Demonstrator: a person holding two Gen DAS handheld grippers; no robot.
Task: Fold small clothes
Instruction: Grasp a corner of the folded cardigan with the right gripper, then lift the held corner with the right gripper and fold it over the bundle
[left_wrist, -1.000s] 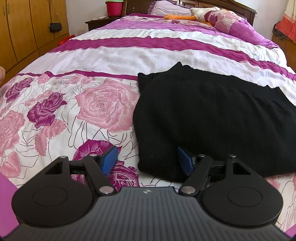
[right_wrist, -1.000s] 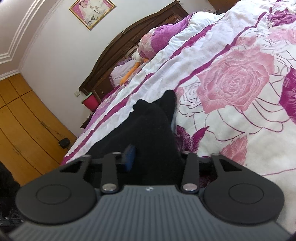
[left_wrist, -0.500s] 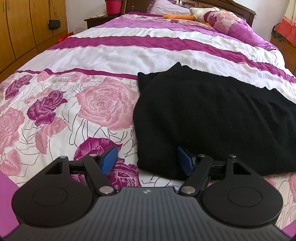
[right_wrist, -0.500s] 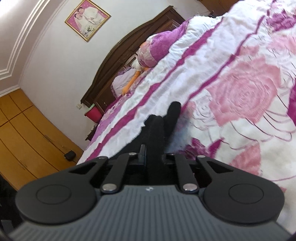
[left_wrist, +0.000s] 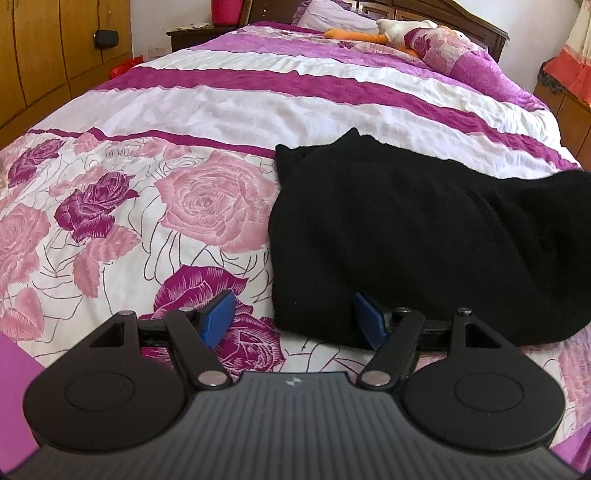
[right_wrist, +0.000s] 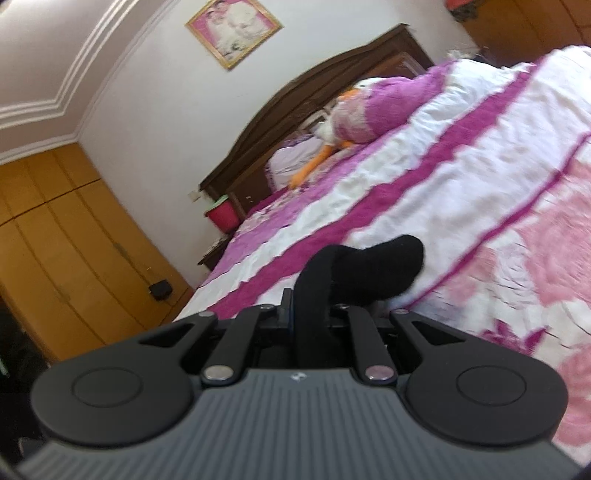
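One black garment (left_wrist: 424, 236), soft matte knit with a fuzzy nap, lying mostly flat on the bed's near right part; rounded near edge, two small pointed corners at its far left. One bedspread (left_wrist: 229, 110): crinkled white cotton with magenta bands, and a printed panel of large pink and purple roses with thin dark outlines.

Left hand-held gripper (left_wrist: 293, 319): black plastic frame, two blue rubbery pads (left_wrist: 218, 317), jaws wide apart. The near left corner of the garment lies between them; the right pad sits against the cloth, the left pad over bare bedspread, nothing pinched.

Right hand-held gripper (right_wrist: 308, 314): jaws closed tight on a fold of the same garment (right_wrist: 369, 266), which stands up from the bedspread (right_wrist: 461, 155) in a rounded hump.

One dark carved wooden headboard (right_wrist: 332, 88). One framed picture (right_wrist: 232, 29).
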